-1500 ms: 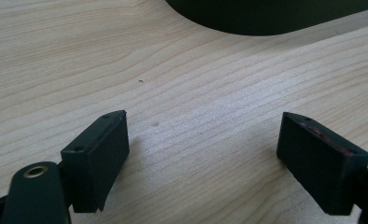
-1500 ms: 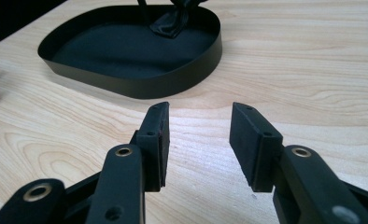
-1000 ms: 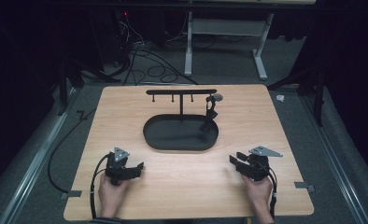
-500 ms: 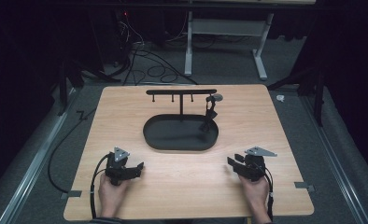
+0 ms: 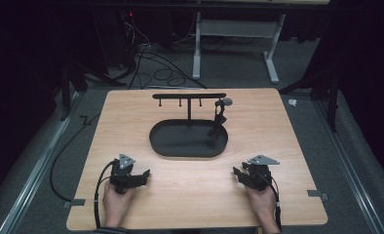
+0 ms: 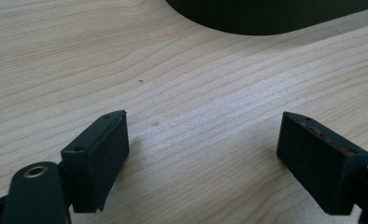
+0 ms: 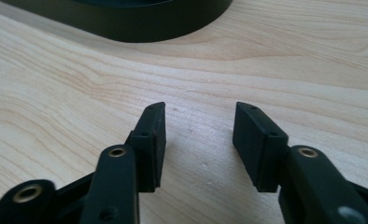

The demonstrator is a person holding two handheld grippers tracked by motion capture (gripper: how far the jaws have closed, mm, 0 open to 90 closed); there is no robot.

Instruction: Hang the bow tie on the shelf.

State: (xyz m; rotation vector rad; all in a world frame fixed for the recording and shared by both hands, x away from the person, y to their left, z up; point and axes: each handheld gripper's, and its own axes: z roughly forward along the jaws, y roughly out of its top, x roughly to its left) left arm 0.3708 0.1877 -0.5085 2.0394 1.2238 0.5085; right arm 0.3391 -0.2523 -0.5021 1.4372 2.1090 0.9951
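Left gripper (image 5: 140, 175): held low over the table at about 7 o'clock of the high view; jaws wide apart, only bare wood between them (image 6: 203, 149).
Right gripper (image 5: 239, 174): at about 5 o'clock, in the person's right hand (image 5: 264, 204); its jaws have just been opening and stand apart, nothing between them (image 7: 198, 140).
Table (image 5: 131, 122): light wood with clear grain, lying flat.
Room: dark around the table, grey floor, loose cables (image 5: 146, 58) at 11 o'clock, white frame legs (image 5: 273, 53) at 1 o'clock.
Tray (image 5: 180, 144): black oval stand base in the middle of the table, at 1 o'clock from the left gripper and 11 o'clock from the right gripper, well apart from both.
Rack (image 5: 189, 96): black bar with hooks, upright on the tray.
Hanging piece (image 5: 221, 113): small dark thing on the right end of the rack.
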